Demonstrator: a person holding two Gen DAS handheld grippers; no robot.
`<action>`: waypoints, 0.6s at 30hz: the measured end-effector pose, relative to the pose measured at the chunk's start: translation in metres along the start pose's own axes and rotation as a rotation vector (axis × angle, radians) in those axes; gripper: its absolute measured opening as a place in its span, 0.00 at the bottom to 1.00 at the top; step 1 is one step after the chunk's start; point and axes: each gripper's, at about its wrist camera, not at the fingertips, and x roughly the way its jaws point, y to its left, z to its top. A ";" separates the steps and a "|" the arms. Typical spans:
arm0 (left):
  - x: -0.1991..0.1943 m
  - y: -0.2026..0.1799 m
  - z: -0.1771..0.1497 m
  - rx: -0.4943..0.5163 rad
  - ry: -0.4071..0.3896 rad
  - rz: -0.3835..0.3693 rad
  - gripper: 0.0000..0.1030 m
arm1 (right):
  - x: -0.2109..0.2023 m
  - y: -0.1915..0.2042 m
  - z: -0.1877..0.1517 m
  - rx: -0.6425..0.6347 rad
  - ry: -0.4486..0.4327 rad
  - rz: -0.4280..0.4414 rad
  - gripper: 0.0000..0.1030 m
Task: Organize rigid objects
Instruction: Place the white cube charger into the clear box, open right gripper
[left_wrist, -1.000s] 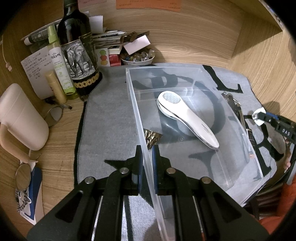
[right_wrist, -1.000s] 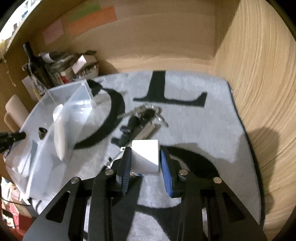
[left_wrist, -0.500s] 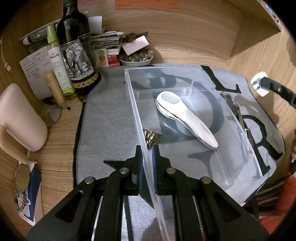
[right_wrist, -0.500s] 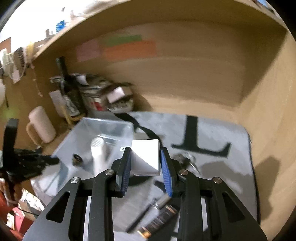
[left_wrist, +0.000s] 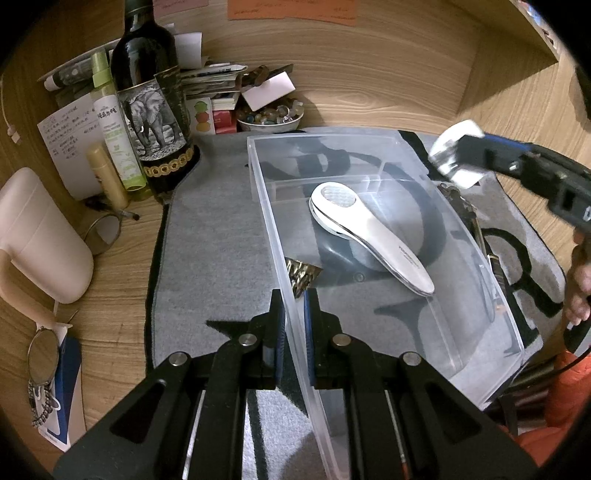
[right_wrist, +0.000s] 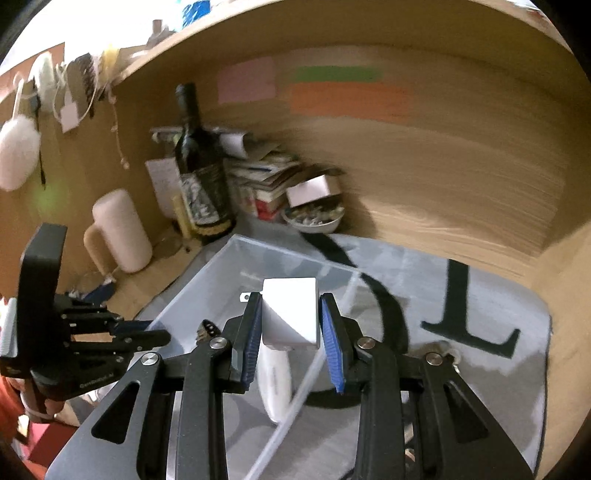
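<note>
Clear bin (left_wrist: 388, 147): 1 white handheld device (left_wrist: 369, 236), 1 foil wrapper (left_wrist: 302, 274) inside. L gripper (left_wrist: 293, 325) clamped on bin wall; R gripper (right_wrist: 291, 325) pinching 1 white block (right_wrist: 291, 310) above bin.

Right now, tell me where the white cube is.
The white cube sits clamped in the right tool, held in the air above the clear bin, at the left-wrist view's right edge.

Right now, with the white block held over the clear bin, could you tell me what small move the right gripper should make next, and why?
Probably lower the right gripper a little into the clear bin before opening. The white block sits clamped above the bin's open space, beside the white handheld device, while the left gripper pinches the bin wall.
</note>
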 end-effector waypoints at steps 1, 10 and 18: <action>0.000 0.000 0.000 0.002 0.000 -0.001 0.09 | 0.005 0.003 0.000 -0.011 0.012 0.006 0.27; 0.000 0.002 -0.001 0.007 -0.006 -0.013 0.09 | 0.053 0.034 -0.003 -0.146 0.163 0.035 0.27; 0.000 0.004 -0.002 0.014 -0.009 -0.021 0.09 | 0.076 0.050 -0.008 -0.208 0.269 0.042 0.27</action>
